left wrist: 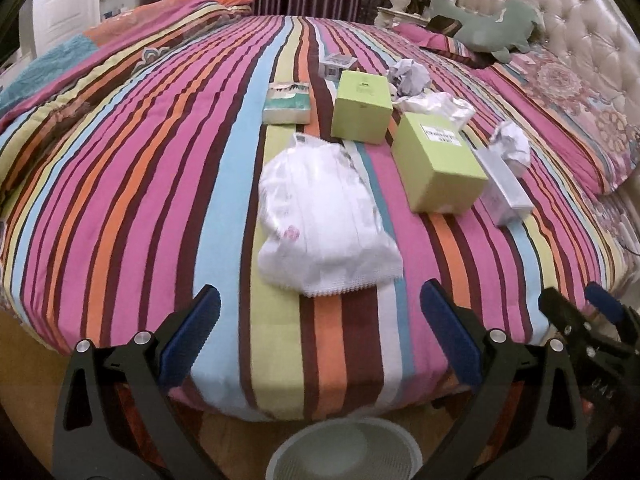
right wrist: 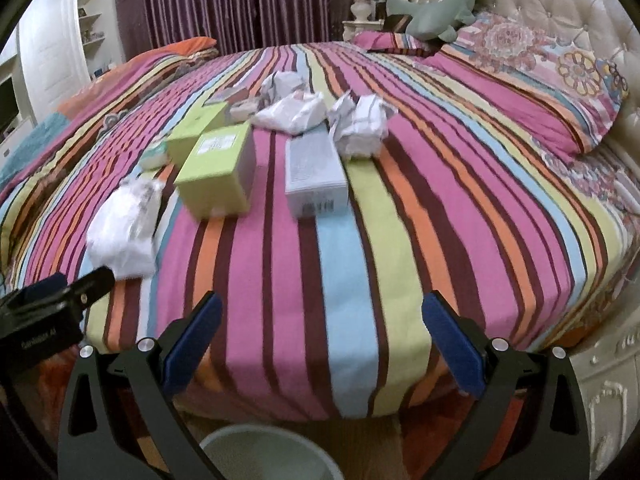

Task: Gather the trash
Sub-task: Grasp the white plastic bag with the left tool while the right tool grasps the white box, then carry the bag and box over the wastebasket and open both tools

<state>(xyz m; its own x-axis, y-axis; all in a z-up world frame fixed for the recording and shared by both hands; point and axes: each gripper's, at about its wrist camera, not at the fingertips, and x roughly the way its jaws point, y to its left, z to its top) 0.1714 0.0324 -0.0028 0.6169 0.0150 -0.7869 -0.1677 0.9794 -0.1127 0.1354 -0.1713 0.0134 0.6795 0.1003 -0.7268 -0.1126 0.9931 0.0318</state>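
Trash lies on a striped bed. A white plastic bag (left wrist: 326,220) is nearest my left gripper (left wrist: 320,312), which is open and empty just short of it. Behind it are two green boxes (left wrist: 436,164) (left wrist: 362,106), a silver box (left wrist: 506,184), a small teal box (left wrist: 288,102) and crumpled paper balls (left wrist: 512,146). My right gripper (right wrist: 322,318) is open and empty at the bed's near edge, with the silver box (right wrist: 314,174), a green box (right wrist: 218,174), the bag (right wrist: 124,228) and crumpled paper (right wrist: 360,124) farther on. A white bin (left wrist: 344,452) stands on the floor below both grippers.
The bin also shows in the right wrist view (right wrist: 268,456). A padded headboard (left wrist: 560,12), patterned pillows (right wrist: 532,80) and a green plush toy (right wrist: 436,8) are at the right. Purple curtains (right wrist: 232,4) hang behind. A white cabinet (right wrist: 52,40) stands at the left.
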